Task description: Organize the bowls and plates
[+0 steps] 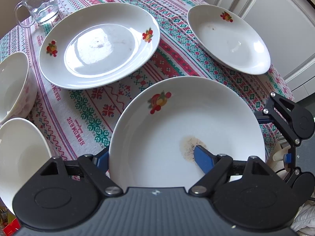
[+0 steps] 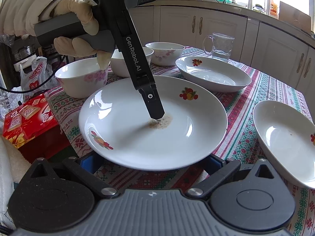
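Two grippers (plate rim)

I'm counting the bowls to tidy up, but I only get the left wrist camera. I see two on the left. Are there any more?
Observer: Yes. The right wrist view shows three, and the farthest bowl has pink flowers on it.
Operator: Who is holding my claw?
Observer: A gloved hand is wrapped around the handle of the left claw.
Operator: Is there anything next to the table?
Observer: A red box sits beside the table's edge, near the closest bowl.
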Available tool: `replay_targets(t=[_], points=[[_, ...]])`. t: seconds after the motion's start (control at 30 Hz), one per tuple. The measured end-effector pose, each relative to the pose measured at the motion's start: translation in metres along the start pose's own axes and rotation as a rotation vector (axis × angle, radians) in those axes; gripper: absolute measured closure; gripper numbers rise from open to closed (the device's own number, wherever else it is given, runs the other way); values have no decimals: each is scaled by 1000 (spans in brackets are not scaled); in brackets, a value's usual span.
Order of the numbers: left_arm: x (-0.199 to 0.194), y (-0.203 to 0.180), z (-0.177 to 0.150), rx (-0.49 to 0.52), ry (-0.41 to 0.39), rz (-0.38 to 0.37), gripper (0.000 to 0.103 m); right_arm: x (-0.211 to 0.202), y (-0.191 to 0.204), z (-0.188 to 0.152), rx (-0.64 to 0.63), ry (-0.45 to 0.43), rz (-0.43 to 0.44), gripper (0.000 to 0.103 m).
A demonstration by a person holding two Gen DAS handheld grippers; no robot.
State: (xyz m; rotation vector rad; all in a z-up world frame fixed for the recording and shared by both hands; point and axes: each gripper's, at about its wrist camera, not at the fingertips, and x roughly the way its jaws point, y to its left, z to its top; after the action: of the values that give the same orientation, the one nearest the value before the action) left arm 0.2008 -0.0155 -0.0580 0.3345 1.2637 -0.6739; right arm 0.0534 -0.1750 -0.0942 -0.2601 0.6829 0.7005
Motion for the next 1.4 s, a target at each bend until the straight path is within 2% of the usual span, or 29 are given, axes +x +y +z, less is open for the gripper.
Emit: replay_targets(t=[0.5,0.9,1.4], points=[[-20,-9,16,-1,-58,-9,19,-14,-15,10,-7,-4,1,0],[-25,-29,55,24,-85,-13,20,-27,-44,10,8,-11,-20,0],[-9,-61,121,110,-106,-58,20,-54,-93,3,40,-15,-110,0]])
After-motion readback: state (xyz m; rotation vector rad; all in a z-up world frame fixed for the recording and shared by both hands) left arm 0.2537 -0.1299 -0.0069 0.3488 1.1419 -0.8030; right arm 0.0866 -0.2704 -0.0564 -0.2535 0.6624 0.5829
